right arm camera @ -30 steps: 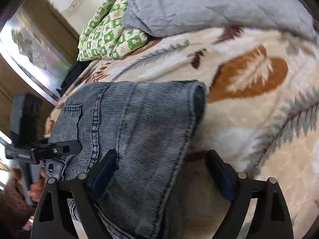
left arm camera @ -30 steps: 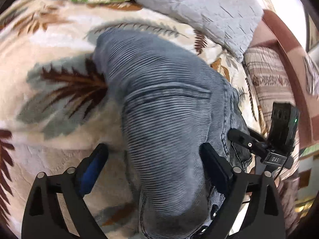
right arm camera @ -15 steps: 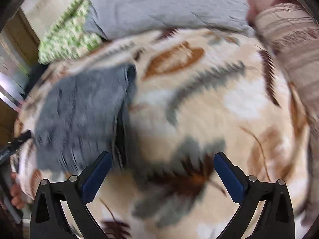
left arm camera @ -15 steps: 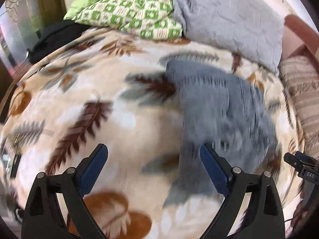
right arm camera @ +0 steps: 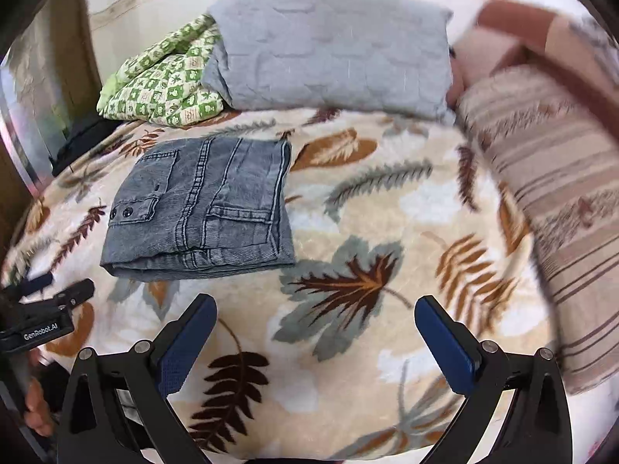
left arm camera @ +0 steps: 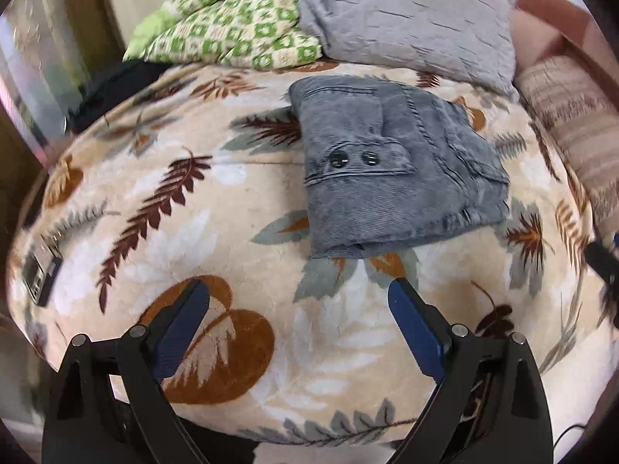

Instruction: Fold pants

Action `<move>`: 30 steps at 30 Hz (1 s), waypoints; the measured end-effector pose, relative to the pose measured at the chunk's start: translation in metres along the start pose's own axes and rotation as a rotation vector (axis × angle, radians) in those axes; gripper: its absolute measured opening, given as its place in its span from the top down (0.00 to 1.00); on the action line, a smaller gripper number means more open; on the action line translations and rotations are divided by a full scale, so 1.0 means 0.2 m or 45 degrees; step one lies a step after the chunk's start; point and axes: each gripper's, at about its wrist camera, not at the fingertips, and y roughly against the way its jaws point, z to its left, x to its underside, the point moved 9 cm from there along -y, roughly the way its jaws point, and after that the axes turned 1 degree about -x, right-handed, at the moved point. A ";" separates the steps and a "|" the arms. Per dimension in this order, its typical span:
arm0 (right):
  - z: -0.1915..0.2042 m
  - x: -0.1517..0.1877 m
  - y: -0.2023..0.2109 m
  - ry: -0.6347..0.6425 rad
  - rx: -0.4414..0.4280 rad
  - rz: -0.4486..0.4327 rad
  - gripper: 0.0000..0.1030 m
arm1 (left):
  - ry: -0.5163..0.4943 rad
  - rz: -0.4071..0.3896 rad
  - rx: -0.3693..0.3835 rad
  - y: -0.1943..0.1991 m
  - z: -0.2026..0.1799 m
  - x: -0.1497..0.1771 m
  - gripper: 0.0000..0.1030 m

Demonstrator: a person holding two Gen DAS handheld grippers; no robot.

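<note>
The grey corduroy pants (left arm camera: 390, 170) lie folded into a compact rectangle on the leaf-patterned blanket (left arm camera: 240, 232), with two dark buttons facing up. They also show in the right wrist view (right arm camera: 201, 205), left of centre. My left gripper (left arm camera: 298, 305) is open and empty, held above the blanket a short way in front of the pants. My right gripper (right arm camera: 315, 317) is open and empty, back from the pants and to their right. Neither gripper touches the pants.
A grey quilted pillow (right arm camera: 329, 50) and a green checked blanket (right arm camera: 162, 77) lie at the bed's far side. A striped cushion (right arm camera: 549, 178) runs along the right. A small dark device (left arm camera: 40, 270) lies at the blanket's left edge. Dark clothing (left arm camera: 112, 85) sits far left.
Both grippers have let go of the pants and pulled back and up from them. The pants now lie folded on the blanket, far smaller in both views.
</note>
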 end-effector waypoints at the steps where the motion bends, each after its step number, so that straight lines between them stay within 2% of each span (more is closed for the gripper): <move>1: 0.00 0.00 0.01 0.010 0.007 -0.008 0.00 | -0.017 0.001 0.006 0.01 -0.02 0.00 0.08; 5: 0.00 0.00 0.04 0.009 0.009 -0.014 0.00 | -0.026 -0.012 0.030 0.05 -0.06 0.01 0.08; 13: -0.03 0.05 0.03 -0.026 -0.003 0.016 0.00 | -0.066 0.028 0.118 0.08 -0.14 0.03 0.08; 18: -0.05 0.06 0.01 -0.032 -0.004 0.030 0.00 | -0.079 0.026 0.135 0.09 -0.17 0.03 0.08; 22: -0.06 0.06 0.00 -0.039 0.004 0.040 0.00 | -0.088 -0.018 0.144 0.14 -0.19 0.00 0.08; 30: -0.09 0.07 -0.01 -0.030 0.034 0.045 0.00 | -0.102 -0.044 0.111 0.17 -0.20 -0.01 0.08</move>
